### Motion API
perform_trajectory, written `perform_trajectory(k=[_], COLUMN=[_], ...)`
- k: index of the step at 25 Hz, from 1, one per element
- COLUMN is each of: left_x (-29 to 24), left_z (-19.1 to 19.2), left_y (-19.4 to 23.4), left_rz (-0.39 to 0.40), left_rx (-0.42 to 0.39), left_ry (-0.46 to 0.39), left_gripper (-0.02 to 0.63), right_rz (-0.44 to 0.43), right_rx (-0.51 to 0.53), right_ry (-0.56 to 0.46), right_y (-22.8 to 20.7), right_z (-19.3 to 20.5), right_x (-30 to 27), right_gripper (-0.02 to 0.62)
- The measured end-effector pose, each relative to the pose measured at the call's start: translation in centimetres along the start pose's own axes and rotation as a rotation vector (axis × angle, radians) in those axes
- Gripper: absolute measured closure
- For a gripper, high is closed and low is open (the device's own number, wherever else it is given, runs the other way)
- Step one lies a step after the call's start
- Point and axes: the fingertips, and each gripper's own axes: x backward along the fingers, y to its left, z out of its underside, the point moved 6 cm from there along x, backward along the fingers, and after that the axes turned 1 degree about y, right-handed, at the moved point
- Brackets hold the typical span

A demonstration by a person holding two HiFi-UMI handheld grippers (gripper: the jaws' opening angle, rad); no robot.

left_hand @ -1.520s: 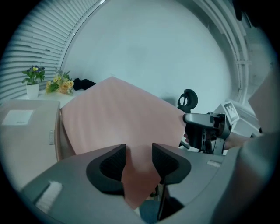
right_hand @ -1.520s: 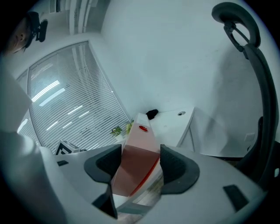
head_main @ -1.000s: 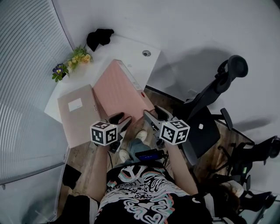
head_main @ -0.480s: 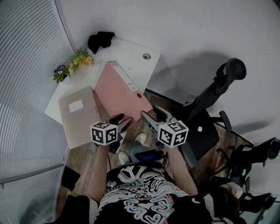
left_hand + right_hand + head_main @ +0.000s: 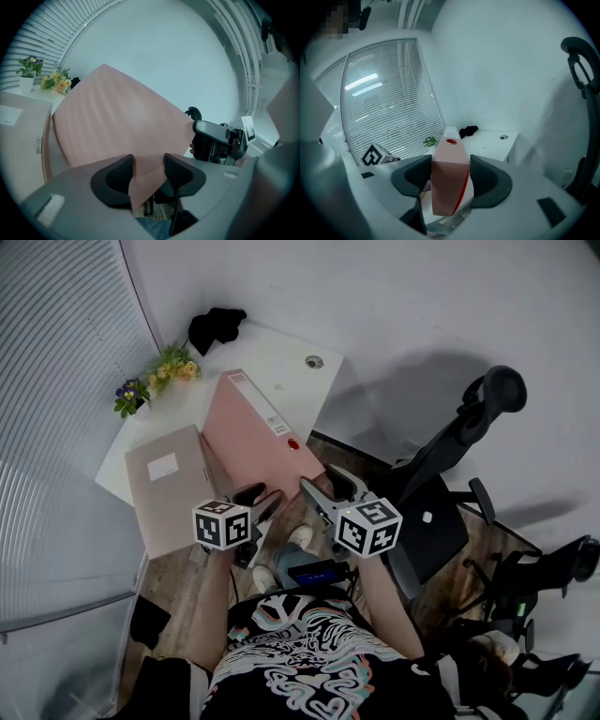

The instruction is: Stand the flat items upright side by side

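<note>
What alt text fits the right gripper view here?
The right gripper clamps the near end of a pink file box, seen along its narrow spine. Behind it are a white desk with a black item and a small plant, and window blinds.
</note>
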Motion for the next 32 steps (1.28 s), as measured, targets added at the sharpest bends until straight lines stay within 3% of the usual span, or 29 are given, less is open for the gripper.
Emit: perform_trajectory(k=[13, 15, 20, 28, 32], left_x=[0.0, 0.0, -0.2, 0.5, 1.4], left_z=[0.3, 0.5, 0.5, -1.4, -2.1], left_y=[0.4, 0.5, 0.5, 0.0, 0.6], left_rz=[0.005, 0.001, 0.006, 0.034, 0.065], left_rx=[-0.004, -0.006, -0.001, 0.054, 0.104], left_ry=[0.012, 0.021, 0.02, -0.082, -0.158], left_gripper=[0.425, 0.428, 0.428, 0.417, 0.417], right_rz=[-0.076, -0.083, -0.063, -0.069, -0.154], right_rx=[0.065, 0.063, 0.064, 0.028, -0.004], right_ry=[-0.034, -0.04, -0.054, -0.07, -0.034], right_y=[2.7, 3.1, 2.8, 1.3, 1.2], right_z=[-1.2, -1.2, -1.2, -1.7, -1.9], right_x=[-0.3, -0.3, -0.2, 0.2, 0.0], right_gripper=[0.345, 0.42, 0.412, 0.403, 0.394])
